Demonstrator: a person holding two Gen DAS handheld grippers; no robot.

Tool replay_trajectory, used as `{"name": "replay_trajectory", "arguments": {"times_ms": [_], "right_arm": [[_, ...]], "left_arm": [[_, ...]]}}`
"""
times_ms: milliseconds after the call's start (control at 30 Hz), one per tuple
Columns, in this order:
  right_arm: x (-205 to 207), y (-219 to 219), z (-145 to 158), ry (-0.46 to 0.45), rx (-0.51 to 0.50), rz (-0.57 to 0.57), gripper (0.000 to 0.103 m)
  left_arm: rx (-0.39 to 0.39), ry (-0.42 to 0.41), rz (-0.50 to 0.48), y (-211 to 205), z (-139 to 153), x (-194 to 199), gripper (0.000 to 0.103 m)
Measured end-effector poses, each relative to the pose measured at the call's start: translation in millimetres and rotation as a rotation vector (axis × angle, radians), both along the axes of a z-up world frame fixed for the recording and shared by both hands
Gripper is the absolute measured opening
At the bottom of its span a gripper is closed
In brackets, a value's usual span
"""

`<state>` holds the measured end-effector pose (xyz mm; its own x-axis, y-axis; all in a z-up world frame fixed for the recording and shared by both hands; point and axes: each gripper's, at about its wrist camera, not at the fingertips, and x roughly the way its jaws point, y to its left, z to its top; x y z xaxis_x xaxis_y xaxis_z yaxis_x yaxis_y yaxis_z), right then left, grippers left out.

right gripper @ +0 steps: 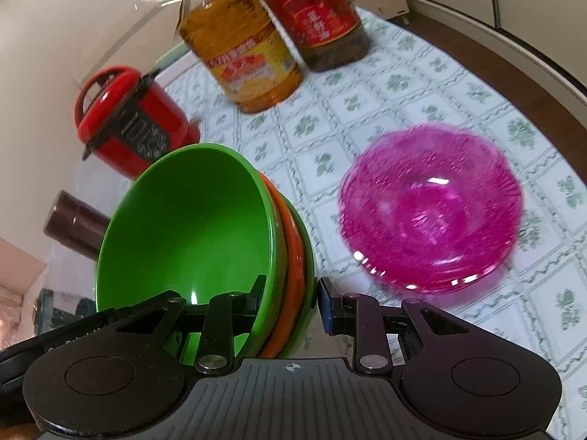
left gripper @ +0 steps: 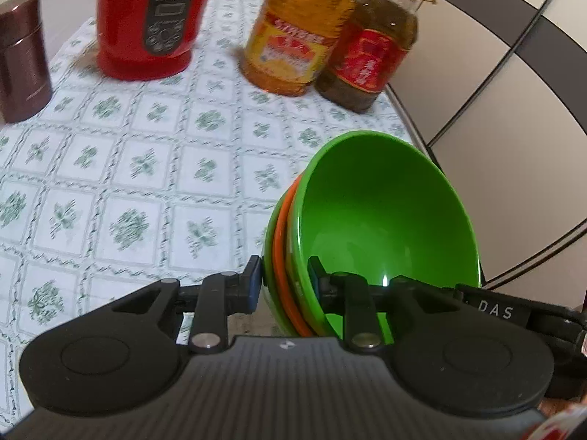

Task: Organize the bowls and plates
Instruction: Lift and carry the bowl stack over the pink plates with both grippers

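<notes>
A nested stack of bowls [left gripper: 381, 220], green inside, then orange, then green outside, is held tilted above the table. My left gripper [left gripper: 284, 278] is shut on the stack's near rim, one finger inside the top bowl and one outside. My right gripper [right gripper: 290, 293] is shut on the opposite rim of the same stack [right gripper: 190, 227]. A stack of translucent pink plates [right gripper: 429, 209] rests on the tablecloth to the right of the bowls in the right wrist view.
A red electric cooker [left gripper: 150, 25], a maroon canister [left gripper: 22, 58] and two oil bottles [left gripper: 301, 36] [left gripper: 367, 55] stand at the table's far side. The table edge [left gripper: 414, 128] runs close to the right of the bowls, with tiled floor beyond.
</notes>
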<state>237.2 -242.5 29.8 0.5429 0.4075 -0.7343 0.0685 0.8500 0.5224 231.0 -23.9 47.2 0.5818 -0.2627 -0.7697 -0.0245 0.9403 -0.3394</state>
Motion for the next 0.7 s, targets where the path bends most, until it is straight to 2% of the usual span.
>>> {"name": "replay_trajectory", "arguments": {"times_ms": [267,700], "right_arm": [[-1,-44,18,-0.021,-0.009,-0.059,0.029],[13,-120,12,-0.019,-0.036,-0.144,0.029]], "left_arm": [[-0.019,-0.014,-0.061,-47,16,12,0.023],[-0.036,-0.001,-0.151,-122,9,42,0.023]]}}
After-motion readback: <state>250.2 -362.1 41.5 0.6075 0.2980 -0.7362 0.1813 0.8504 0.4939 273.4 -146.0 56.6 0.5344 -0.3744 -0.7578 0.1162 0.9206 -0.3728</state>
